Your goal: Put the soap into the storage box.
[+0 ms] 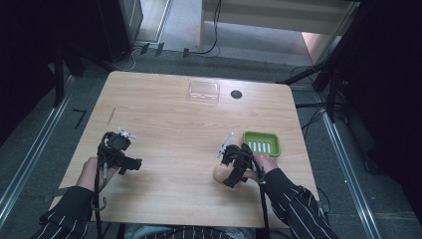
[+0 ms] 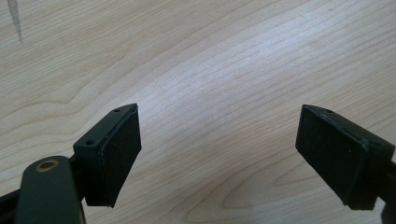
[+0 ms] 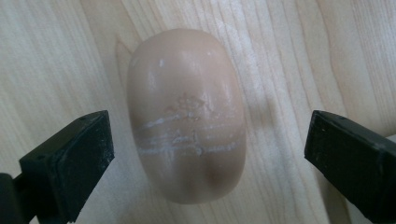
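A beige oval bar of soap (image 3: 187, 116) lies on the wooden table (image 1: 169, 114), scuffed with white scratches. My right gripper (image 3: 208, 158) is open directly over it, one jaw on each side and neither touching. From above, the soap (image 1: 220, 173) peeks out under the right gripper (image 1: 233, 169) near the front right. A green soap dish (image 1: 262, 143) with white ridges sits just beyond and to the right of that gripper. Over bare wood at the front left, my left gripper (image 1: 130, 164) is held open with nothing between its jaws (image 2: 217, 158).
A clear plastic lid or tray (image 1: 203, 91) lies near the table's far edge, with a round black cable hole (image 1: 236, 94) beside it. Dark stands and cables ring the table on the floor.
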Demonstrator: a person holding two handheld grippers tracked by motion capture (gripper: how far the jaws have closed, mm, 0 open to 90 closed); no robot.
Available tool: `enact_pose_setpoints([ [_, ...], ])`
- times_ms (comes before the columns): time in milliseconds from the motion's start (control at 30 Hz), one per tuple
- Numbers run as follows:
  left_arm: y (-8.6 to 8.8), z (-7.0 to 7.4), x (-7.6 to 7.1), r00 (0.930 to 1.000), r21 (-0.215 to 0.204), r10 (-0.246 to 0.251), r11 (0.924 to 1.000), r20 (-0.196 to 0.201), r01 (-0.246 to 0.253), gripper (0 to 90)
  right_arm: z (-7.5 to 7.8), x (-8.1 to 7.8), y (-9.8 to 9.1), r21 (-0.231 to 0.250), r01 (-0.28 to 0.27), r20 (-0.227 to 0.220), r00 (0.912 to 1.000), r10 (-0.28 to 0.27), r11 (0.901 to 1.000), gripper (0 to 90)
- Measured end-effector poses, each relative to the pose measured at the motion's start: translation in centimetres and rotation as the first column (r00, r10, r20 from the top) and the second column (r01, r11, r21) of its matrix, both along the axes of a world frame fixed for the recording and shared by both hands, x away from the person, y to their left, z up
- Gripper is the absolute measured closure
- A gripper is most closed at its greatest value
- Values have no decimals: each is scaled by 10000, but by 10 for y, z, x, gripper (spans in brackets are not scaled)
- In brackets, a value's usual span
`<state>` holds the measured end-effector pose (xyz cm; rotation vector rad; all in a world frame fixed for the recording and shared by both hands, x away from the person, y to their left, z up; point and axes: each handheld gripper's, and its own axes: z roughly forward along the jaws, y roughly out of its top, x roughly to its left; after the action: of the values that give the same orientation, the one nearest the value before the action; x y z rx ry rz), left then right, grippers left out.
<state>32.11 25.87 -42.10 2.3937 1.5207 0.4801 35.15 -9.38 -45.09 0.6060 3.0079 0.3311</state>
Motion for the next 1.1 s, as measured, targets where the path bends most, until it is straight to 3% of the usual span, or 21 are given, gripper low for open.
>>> enact_pose_setpoints([
  [333,0,0,0,10000,-9,13,10000,6,-13,148,-5,2,6,-259,-501,-417,9979,490,9984,79],
  [733,-1,1,0,10000,-3,-5,10000,10,5,148,-11,2,10,-568,-844,-466,9956,818,9948,85],
  [1100,0,0,0,10000,-20,4,10000,-5,-4,148,-17,7,20,-1043,-1157,-653,9919,1093,9878,189],
])
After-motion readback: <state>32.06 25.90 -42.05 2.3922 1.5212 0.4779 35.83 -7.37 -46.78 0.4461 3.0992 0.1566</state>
